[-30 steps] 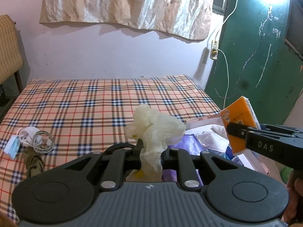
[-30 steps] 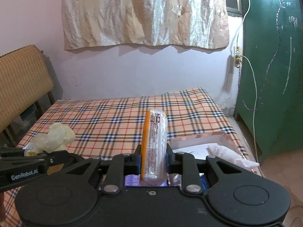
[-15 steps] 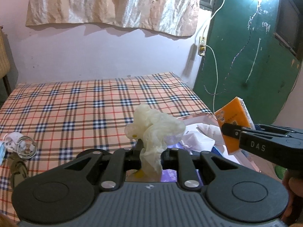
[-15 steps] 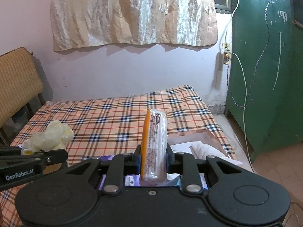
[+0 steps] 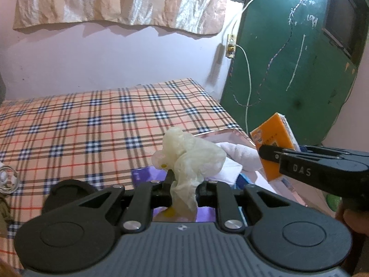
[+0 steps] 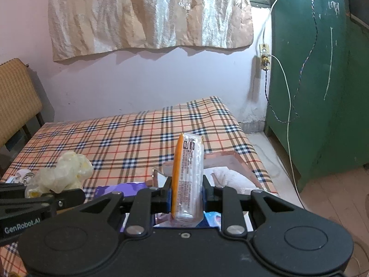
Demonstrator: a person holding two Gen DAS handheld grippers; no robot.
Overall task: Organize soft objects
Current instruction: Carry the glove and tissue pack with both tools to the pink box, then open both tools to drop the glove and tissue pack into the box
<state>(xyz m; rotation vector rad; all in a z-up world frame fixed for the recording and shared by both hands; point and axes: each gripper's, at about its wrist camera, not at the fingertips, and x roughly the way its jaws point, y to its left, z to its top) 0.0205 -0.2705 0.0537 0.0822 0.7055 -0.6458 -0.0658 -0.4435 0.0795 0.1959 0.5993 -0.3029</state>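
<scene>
Above the plaid bed (image 5: 96, 124), a limp glove (image 5: 189, 161) is pinched by the left gripper (image 5: 183, 185); light, floppy, best held mid-bunch; at three o'clock, a squashy tissue pack (image 6: 188, 173) is clamped by the right gripper (image 6: 187, 194).

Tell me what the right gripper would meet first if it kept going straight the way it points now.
Probably the open box on the plaid bed, with the white cloth inside it. The right gripper, its jaws shut on the orange tissue pack, aims down toward it, though depth is hard to judge.
</scene>
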